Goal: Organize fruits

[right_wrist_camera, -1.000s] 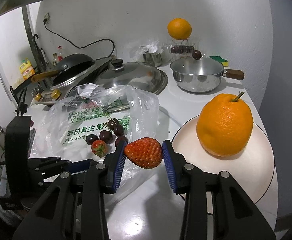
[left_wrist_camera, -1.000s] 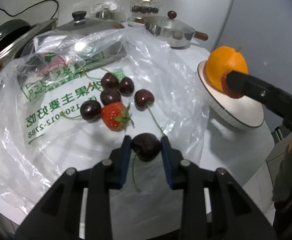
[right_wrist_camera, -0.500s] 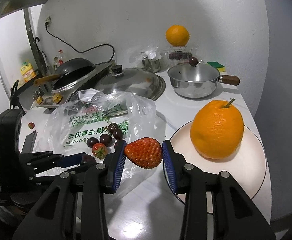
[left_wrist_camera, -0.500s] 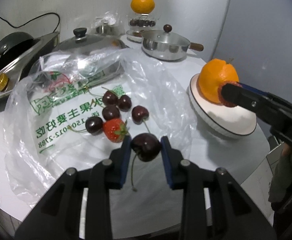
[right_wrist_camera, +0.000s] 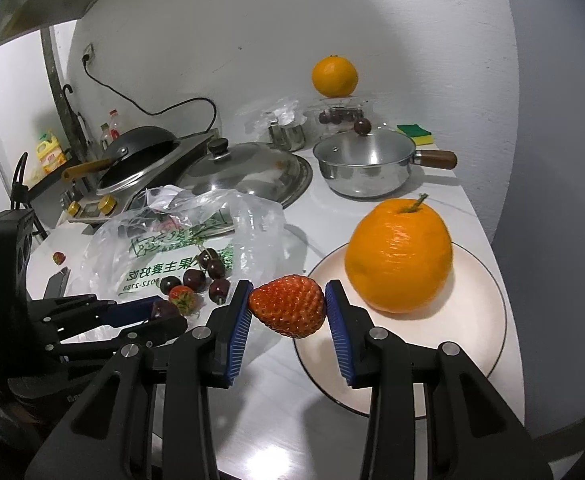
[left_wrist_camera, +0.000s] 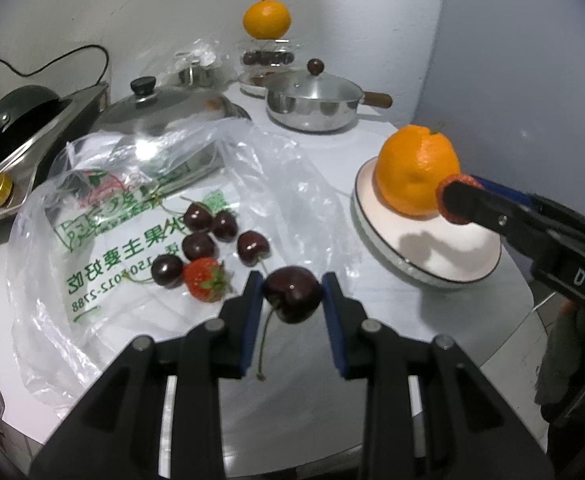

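My left gripper [left_wrist_camera: 292, 292] is shut on a dark cherry [left_wrist_camera: 292, 298] whose stem hangs below, held above the near edge of a clear plastic bag [left_wrist_camera: 104, 216]. On the bag lie several cherries [left_wrist_camera: 198, 246] and a strawberry [left_wrist_camera: 204, 284]. My right gripper [right_wrist_camera: 288, 306] is shut on a red strawberry [right_wrist_camera: 288, 306], just left of a white plate [right_wrist_camera: 476, 320] that carries a large orange [right_wrist_camera: 398, 254]. From the left wrist view the right gripper [left_wrist_camera: 454, 200] hangs over the plate [left_wrist_camera: 444, 252] in front of the orange [left_wrist_camera: 412, 172].
At the back stand a steel pan with a lid [left_wrist_camera: 312, 106], a large domed lid [left_wrist_camera: 164, 110], a glass stand with cherries and an orange on top [left_wrist_camera: 266, 20], and a wok on a stove [right_wrist_camera: 136, 152]. A small strawberry [right_wrist_camera: 58, 258] lies at the far left.
Both grippers have risen and drawn back from the counter with their fruit still held, so the bag, plate and pans look smaller and farther away.
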A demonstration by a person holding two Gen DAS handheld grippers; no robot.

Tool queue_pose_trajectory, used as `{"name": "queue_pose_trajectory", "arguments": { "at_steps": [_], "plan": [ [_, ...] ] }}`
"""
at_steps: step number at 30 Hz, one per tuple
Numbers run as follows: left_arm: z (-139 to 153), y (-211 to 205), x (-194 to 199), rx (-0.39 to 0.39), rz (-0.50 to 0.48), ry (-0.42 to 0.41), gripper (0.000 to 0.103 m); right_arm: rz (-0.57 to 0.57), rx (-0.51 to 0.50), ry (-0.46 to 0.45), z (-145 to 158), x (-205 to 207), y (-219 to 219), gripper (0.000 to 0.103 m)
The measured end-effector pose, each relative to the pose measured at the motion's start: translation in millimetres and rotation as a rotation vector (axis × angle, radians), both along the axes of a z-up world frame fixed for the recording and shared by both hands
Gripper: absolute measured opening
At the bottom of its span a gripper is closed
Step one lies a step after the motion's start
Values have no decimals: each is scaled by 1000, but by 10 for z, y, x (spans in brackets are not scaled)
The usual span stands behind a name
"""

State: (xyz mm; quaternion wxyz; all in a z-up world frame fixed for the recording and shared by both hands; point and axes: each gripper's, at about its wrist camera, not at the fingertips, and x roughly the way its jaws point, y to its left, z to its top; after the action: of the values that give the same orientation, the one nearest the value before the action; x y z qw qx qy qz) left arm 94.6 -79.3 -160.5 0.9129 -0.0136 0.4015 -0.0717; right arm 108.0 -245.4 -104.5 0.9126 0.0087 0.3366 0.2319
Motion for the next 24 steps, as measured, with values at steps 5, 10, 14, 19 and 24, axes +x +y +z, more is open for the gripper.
{"name": "queue_pose_trajectory", "arguments": {
  "at_steps": [5, 10, 14, 19, 24],
  "plan": [
    [45, -135, 22, 11, -13, -9, 31, -17, 8, -5, 13, 3, -167, 39],
    [94, -274, 45, 22, -29, -18, 31, -40, 17, -5, -4, 15, -334, 39],
    [147, -386, 68, 27, -40, -32, 31, -60, 21, -4, -27, 34, -465, 39],
    [160, -511, 126, 32, -60, -31, 31, -85, 26, -1, -59, 57, -616, 39],
    [146, -665, 226, 40, -85, -26, 31, -104, 29, 11, -136, 122, -762, 39]
  ]
}}
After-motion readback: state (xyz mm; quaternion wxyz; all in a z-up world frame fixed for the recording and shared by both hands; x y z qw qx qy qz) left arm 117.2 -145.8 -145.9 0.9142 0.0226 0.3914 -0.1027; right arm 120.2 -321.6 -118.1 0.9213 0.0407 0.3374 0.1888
